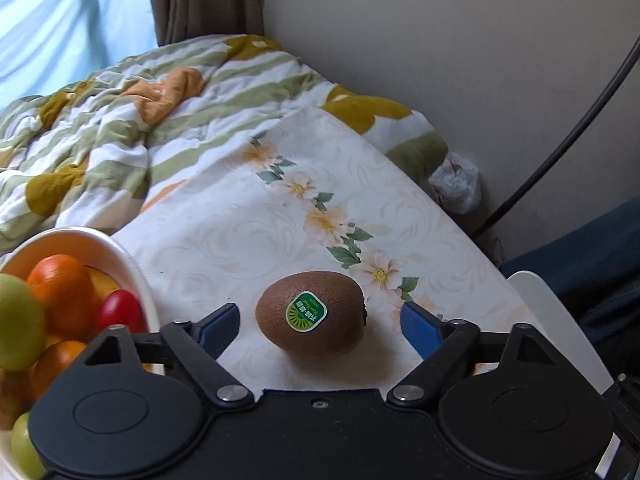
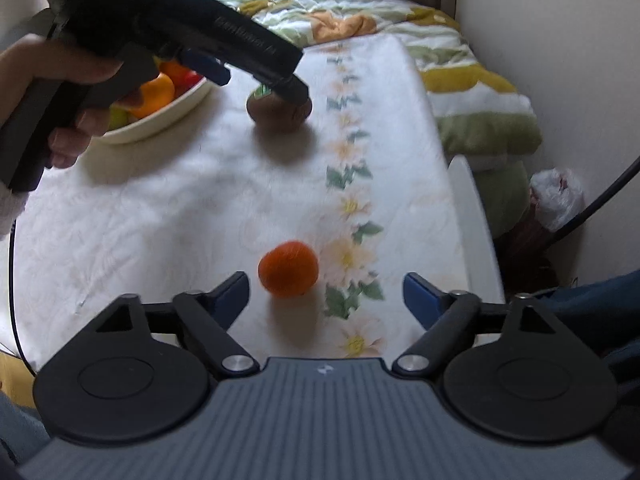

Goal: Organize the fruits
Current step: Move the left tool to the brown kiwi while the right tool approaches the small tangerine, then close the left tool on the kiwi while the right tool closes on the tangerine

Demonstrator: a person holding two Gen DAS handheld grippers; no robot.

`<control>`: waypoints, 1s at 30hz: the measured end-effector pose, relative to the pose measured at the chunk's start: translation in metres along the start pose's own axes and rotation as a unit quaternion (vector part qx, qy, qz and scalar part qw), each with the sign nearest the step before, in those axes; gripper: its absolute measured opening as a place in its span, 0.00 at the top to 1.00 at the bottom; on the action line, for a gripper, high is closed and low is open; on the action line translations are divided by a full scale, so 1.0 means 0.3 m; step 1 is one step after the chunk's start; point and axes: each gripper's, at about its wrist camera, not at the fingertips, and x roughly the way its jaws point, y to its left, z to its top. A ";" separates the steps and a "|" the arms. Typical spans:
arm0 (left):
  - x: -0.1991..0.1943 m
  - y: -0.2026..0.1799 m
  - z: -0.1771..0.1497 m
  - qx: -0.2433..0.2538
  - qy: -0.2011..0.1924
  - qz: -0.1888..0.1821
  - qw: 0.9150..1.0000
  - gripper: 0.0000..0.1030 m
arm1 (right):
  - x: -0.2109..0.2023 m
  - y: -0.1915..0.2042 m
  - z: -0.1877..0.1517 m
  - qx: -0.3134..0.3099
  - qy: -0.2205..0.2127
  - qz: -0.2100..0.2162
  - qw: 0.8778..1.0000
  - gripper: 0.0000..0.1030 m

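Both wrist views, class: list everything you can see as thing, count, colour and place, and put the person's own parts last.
kiwi: 1, brown with a green sticker, on the table between the open fingers of the left claw
orange: 1, orange, on the table just ahead of the right claw
bowl: 1, cream, left side of the table, holding orange, red and green fruits
tablecloth: 1, white with a flower band, over the table
quilt: 1, green, white and mustard, beyond the table
curtain: 1, brown, by the window
plastic bag: 1, white, on the floor by the wall
left claw: 1, black with blue pads, open
right claw: 1, black with blue pads, open
hand: 1, gripping the left claw's handle
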 end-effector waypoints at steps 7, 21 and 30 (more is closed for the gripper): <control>0.045 0.007 0.008 0.017 -0.001 -0.011 1.000 0.24 | 0.021 0.032 -0.006 0.001 -0.003 -0.003 1.000 0.14; 0.045 0.005 0.003 0.052 -0.004 -0.006 0.999 0.32 | 0.051 0.051 0.020 -0.007 0.004 -0.003 1.000 0.23; 0.059 0.013 -0.018 0.058 0.002 -0.011 0.998 0.32 | 0.054 0.049 0.027 -0.007 0.003 -0.006 1.000 0.25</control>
